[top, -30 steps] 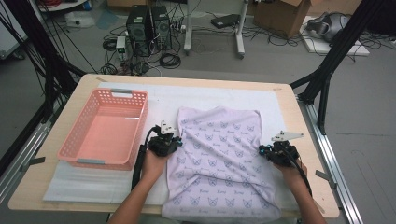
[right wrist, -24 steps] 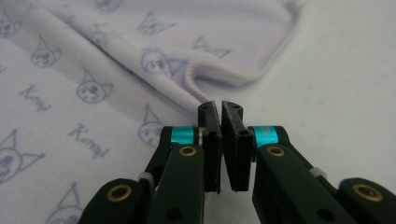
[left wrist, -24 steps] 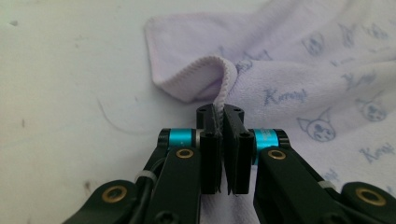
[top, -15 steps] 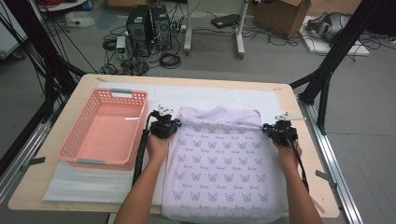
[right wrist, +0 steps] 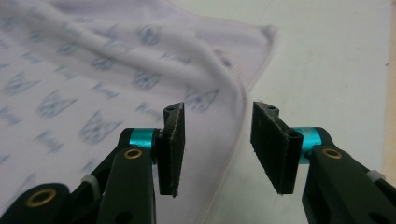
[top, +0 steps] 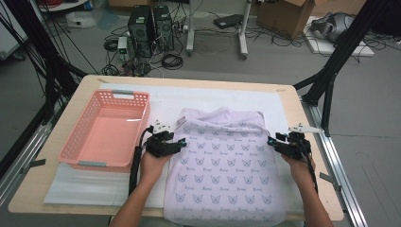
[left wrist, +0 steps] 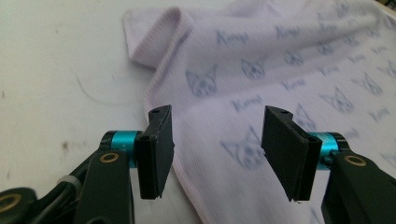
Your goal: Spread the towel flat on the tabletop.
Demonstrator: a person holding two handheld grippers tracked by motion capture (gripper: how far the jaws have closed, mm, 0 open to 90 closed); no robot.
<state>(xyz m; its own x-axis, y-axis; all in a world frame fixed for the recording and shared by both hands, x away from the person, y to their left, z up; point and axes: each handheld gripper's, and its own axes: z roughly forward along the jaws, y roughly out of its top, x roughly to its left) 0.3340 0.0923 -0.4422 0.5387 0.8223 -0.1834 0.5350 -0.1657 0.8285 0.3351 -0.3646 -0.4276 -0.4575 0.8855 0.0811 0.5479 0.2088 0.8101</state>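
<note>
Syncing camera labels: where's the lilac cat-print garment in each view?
High view: the lilac garment lies flat at centre table, between the left gripper and right gripper.
Left gripper view: it covers the upper right, its edge running down between the open jaws.
Right gripper view: it covers the left, its edge between the open jaws.
Shared landmark: the blue cat-face print.

This looks like a lab or a test room, not a home. The wooden table (top: 56, 189) stands inside a frame of black metal poles (top: 331, 66). Behind it, two computer towers (top: 151, 23) sit right on the grey floor, with lots of loose cables (top: 170, 59) around them (some lie in coils). A cardboard box (top: 288, 14) rests on the floor farther back.
</note>
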